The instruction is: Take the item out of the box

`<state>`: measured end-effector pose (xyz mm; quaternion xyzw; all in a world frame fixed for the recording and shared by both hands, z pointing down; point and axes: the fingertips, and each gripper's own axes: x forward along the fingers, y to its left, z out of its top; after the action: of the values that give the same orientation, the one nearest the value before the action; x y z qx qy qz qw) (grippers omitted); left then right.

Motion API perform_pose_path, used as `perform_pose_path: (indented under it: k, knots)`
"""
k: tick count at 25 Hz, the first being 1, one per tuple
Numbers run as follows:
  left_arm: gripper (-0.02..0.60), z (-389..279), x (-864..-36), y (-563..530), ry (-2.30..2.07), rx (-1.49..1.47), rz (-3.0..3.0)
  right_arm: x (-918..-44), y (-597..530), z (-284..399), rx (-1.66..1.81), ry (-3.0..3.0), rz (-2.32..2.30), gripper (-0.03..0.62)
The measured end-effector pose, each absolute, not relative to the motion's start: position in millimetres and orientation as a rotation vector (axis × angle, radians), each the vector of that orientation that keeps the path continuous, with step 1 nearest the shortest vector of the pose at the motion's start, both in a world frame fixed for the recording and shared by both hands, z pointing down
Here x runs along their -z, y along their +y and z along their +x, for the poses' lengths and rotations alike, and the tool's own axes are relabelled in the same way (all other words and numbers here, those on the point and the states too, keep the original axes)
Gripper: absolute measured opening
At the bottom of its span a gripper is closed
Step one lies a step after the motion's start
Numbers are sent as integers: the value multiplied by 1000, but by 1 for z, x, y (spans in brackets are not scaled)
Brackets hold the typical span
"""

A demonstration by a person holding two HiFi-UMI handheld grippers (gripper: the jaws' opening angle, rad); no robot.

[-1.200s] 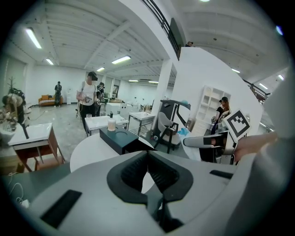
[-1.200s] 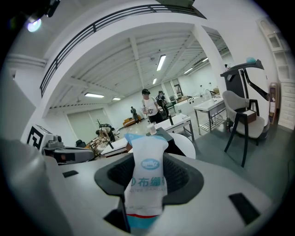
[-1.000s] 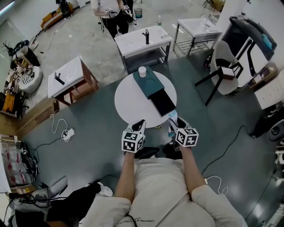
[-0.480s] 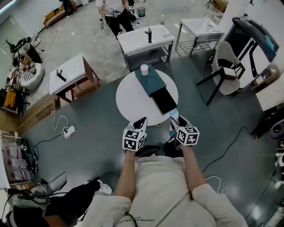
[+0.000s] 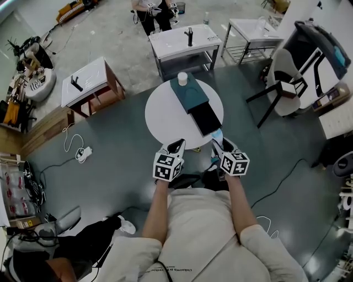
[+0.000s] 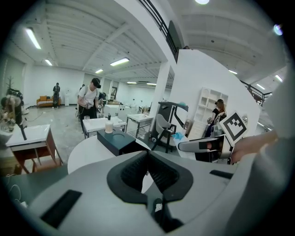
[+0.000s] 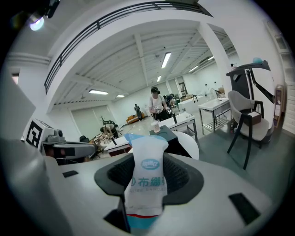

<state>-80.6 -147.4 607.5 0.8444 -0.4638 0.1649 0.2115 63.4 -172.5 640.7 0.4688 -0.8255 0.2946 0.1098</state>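
- Grey hall floor (image 5: 110, 160) spreads around a round white table (image 5: 165, 118), which lies just ahead of both claws.
- On that table, ahead of the claws and slightly toward the right one, a dark teal box (image 5: 189, 93) lies lengthwise, with its black drawer (image 5: 205, 120) pulled out toward the right claw.
- A small white cup (image 5: 182, 78) stands on the end of the box farthest from the claws.
- The right claw (image 5: 218, 145) hovers at the table's near edge, just short of the drawer's open end.
- Its jaws clamp a white-and-blue packet (image 7: 147, 177), which stands upright between the pads with its top poking above them, clear of the box.
- The left claw (image 5: 177, 147) sits just to the left of the right one, also at the table's near edge. Its jaws meet at the tips with nothing between them.
- Farther ahead, beyond the round table, stand white worktables (image 5: 182, 47), and a person (image 5: 157, 11) stands behind them.
- Off to the right of the right claw sits a white chair (image 5: 287, 82).
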Motion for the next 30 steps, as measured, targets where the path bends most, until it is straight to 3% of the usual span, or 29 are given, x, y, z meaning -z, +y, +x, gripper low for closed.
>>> perform_pose_path:
  k: [30]
  knots:
    - [21,-75,-618,-141,-1234,-475,2338,-643,-166,72,-904,-2429,1408,209]
